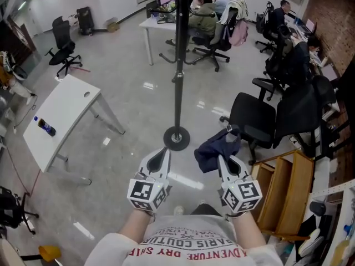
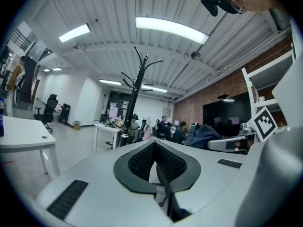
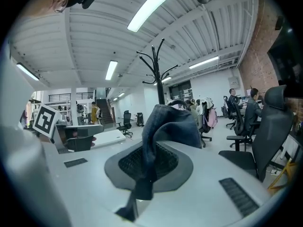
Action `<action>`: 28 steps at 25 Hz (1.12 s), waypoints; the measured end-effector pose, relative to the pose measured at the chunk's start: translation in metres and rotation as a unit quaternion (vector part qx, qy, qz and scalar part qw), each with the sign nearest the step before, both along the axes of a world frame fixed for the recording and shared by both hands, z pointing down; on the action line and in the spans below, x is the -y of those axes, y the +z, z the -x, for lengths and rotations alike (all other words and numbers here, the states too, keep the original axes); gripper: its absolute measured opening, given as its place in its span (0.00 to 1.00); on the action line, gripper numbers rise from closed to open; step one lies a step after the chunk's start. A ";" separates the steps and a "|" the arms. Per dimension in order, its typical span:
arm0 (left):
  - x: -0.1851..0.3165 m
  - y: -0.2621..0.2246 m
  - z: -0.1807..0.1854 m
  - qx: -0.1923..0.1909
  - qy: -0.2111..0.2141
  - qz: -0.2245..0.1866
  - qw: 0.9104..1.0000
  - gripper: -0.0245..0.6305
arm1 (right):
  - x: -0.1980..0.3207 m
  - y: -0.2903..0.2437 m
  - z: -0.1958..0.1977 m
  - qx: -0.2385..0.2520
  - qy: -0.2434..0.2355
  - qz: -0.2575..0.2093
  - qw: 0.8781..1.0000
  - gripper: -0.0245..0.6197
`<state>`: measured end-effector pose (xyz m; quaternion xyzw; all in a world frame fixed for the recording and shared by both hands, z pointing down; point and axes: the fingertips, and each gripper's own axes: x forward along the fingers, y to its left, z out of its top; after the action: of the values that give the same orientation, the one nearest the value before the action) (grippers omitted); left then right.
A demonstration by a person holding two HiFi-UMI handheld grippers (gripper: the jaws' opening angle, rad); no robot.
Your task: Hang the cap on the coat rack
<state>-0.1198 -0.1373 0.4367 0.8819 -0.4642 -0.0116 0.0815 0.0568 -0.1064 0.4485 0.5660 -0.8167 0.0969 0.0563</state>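
The right tongs [image 1: 221, 158] are clamped on the dark blue cap [image 1: 214, 147]. Its bunched cloth hides their tips, and its brim cannot be made out. The left tongs [image 1: 163, 151] are closed and empty. The coat rack [image 1: 177, 82] stands just ahead, its hooks cut off in the head view.

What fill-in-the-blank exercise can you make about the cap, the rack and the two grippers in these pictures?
1. The right gripper is shut on a cap of dark ___ cloth.
2. The left gripper is shut and holds ___.
3. The rack ahead of both grippers is ___ in colour.
4. The white table is on the person's ___ side.

Missing words: blue; nothing; black; left.
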 end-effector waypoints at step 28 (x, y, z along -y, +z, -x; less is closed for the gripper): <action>0.227 -0.041 -0.102 0.014 -0.088 -0.044 0.995 0.04 | 0.269 -0.074 -0.092 -0.019 -0.157 -0.102 0.982 0.07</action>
<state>-0.0175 -0.3640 0.3952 0.8402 -0.5405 -0.0274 0.0346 0.1487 -0.3758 0.3749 0.4356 -0.8997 -0.0073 0.0281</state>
